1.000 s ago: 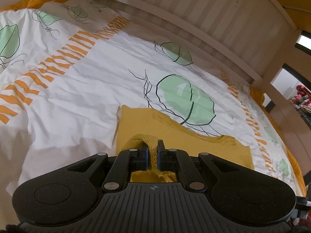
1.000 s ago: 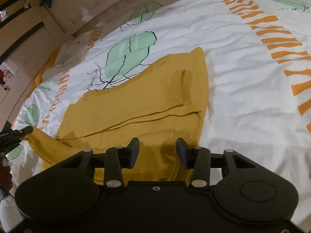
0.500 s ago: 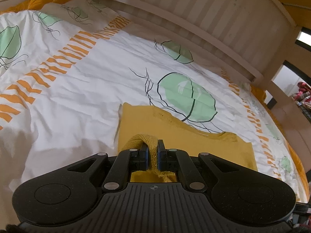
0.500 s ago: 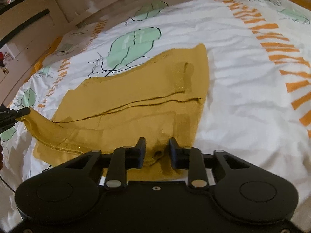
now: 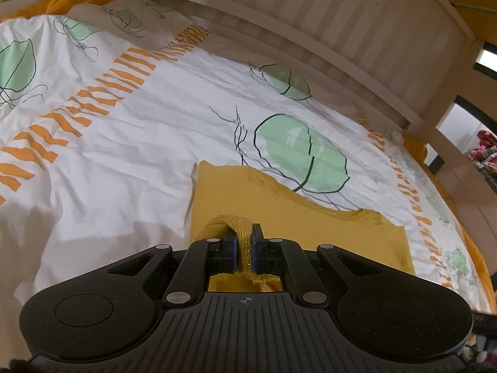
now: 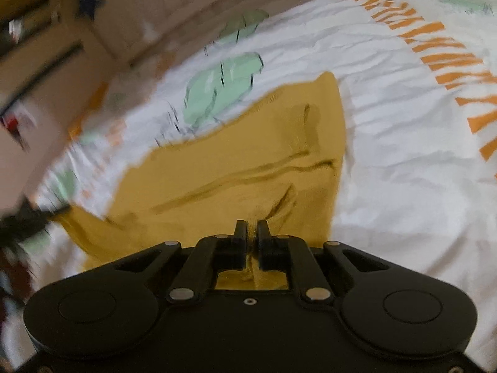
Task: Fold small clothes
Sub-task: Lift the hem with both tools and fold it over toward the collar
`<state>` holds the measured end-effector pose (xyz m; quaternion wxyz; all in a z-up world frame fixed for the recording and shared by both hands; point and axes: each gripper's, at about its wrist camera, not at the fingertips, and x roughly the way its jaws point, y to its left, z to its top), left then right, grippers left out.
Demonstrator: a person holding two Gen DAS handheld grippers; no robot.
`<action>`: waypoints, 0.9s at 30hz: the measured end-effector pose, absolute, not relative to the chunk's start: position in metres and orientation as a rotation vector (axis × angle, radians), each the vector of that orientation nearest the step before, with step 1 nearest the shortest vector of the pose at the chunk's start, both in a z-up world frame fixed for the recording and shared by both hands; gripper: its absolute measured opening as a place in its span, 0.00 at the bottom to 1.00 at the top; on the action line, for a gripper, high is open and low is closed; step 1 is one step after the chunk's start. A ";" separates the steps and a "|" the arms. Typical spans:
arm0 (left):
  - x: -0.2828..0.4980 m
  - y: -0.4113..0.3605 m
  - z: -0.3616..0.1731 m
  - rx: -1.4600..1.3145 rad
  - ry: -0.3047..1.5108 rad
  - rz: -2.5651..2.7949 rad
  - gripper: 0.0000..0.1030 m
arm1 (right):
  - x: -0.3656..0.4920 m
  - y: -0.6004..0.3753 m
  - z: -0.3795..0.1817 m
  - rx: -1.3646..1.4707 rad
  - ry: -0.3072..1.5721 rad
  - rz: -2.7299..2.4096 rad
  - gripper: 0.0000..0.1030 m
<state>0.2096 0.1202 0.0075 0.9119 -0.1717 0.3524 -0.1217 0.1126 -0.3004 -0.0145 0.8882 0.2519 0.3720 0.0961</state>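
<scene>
Yellow knit garment [image 6: 236, 161] lies part-folded on the white leaf-print duvet [image 5: 130, 143], near the middle of the bed. L gripper [image 5: 244, 242] is clamped tight on a ribbed knit edge that loops up between its pads; the rest of the garment spreads flat from 12 to 3 o'clock of it. R gripper [image 6: 252, 233] has just been closing and now pinches a small ridge of the near edge, fabric puckering toward the jaws from 1 o'clock.

Risks, as I judge them:
- R bite looks thin, only a bit of knit; could slip out once lifted, esp. w/ the stretchy weave.
- R may have caught more than one layer, or the duvet under it; can't tell. If so the fold drags bedding w/ it.
- Two hands pulling apart would stretch the garment and undo the flat creases already in it.
- R view is blurred, so exact pad contact is uncertain.

Room: wooden slatted rail [image 5: 326, 40] runs along the far side at 12–2 o'clock, well apart from the garment. Open duvet at 9–11 o'clock in L view, and 1–3 o'clock in R view.
</scene>
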 end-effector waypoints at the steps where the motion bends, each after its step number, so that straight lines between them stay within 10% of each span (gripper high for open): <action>1: 0.210 0.121 0.010 -0.360 0.720 -0.254 0.07 | 0.111 -0.305 -0.010 0.557 0.750 0.194 0.13; 27: 0.334 0.101 -0.034 -0.391 0.798 -0.172 0.08 | 0.235 -0.353 -0.018 0.635 0.685 0.000 0.12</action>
